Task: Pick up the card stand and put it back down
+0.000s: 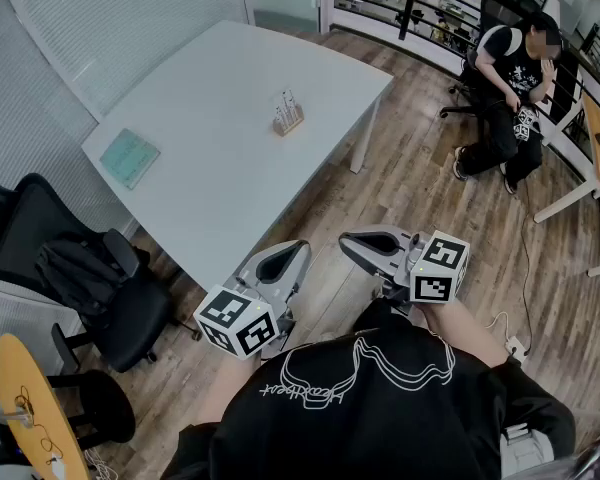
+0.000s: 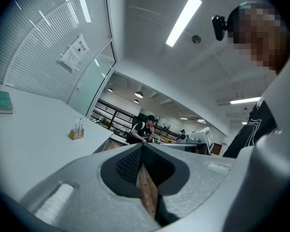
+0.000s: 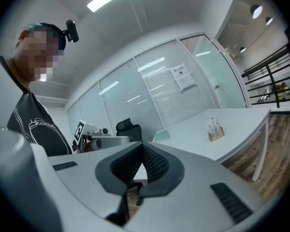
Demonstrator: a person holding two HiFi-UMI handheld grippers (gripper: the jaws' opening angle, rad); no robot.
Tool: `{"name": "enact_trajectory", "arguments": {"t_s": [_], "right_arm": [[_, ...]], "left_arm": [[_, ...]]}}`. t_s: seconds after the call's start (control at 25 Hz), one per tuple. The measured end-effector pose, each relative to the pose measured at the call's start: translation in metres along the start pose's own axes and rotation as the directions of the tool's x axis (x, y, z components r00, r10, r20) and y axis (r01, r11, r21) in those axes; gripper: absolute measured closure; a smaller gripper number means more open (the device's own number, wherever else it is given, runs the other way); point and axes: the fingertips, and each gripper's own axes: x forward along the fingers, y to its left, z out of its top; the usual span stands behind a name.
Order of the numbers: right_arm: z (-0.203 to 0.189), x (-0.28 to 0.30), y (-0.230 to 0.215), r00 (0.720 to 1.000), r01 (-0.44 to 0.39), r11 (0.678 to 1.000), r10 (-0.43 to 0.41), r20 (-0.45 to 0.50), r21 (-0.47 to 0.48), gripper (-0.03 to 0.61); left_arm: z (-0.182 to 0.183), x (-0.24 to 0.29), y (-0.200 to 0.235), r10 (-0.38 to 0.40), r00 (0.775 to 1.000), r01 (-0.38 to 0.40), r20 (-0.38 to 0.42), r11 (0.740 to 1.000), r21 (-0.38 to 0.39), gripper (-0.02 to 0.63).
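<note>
Card stand, a small wooden block holding upright white cards (image 1: pixel 288 116), upright on white rectangular table (image 1: pixel 210 198), upper centre of head view, touched by neither gripper.

Held low in bottom half of head view, above wood-plank floor (image 1: pixel 430 188) and well apart from the stand: grey left gripper with marker cube (image 1: pixel 285 260) at lower centre-left, jaws pressed together with nothing between them; grey right gripper with marker cube (image 1: pixel 355 241) just to its right, jaws likewise closed and empty. Flat teal notebook (image 1: pixel 130 156) near table's left edge, well apart from the stand. Black office chair (image 1: pixel 90 278) at lower left; seated person in black and white (image 1: pixel 515 78) at upper right. Stand small at middle left of left gripper view, middle right of right gripper view.
</note>
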Motion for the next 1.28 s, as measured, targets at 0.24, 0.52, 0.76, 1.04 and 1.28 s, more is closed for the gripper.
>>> {"name": "enact_trajectory", "arguments": {"t_s": [0.24, 0.52, 0.76, 1.04, 1.28], "right_arm": [[0.002, -0.008, -0.006, 1.000, 0.014, 1.000, -0.014, 0.006, -0.001, 0.571], [0.005, -0.017, -0.015, 0.999, 0.023, 1.000, -0.024, 0.033, 0.016, 0.570], [0.006, -0.018, -0.031, 0.999, 0.036, 0.998, -0.038, 0.038, 0.045, 0.569], [0.016, -0.018, -0.058, 0.999, 0.011, 0.999, -0.013, 0.041, 0.046, 0.569], [0.033, -0.020, -0.111, 0.999, -0.006, 0.996, 0.001, 0.054, 0.090, 0.569]], "left_arm": [[-0.002, 0.010, -0.002, -0.006, 1.000, 0.006, -0.009, 1.000, 0.001, 0.597], [-0.006, 0.026, -0.007, -0.020, 0.999, 0.020, -0.033, 1.000, 0.001, 0.597], [-0.002, 0.040, -0.007, -0.019, 0.999, 0.020, -0.046, 1.000, 0.017, 0.597], [0.001, 0.066, 0.006, 0.007, 0.998, -0.006, -0.064, 1.000, 0.010, 0.597], [0.012, 0.109, 0.030, 0.040, 0.997, -0.040, -0.060, 0.999, -0.011, 0.597]]}}
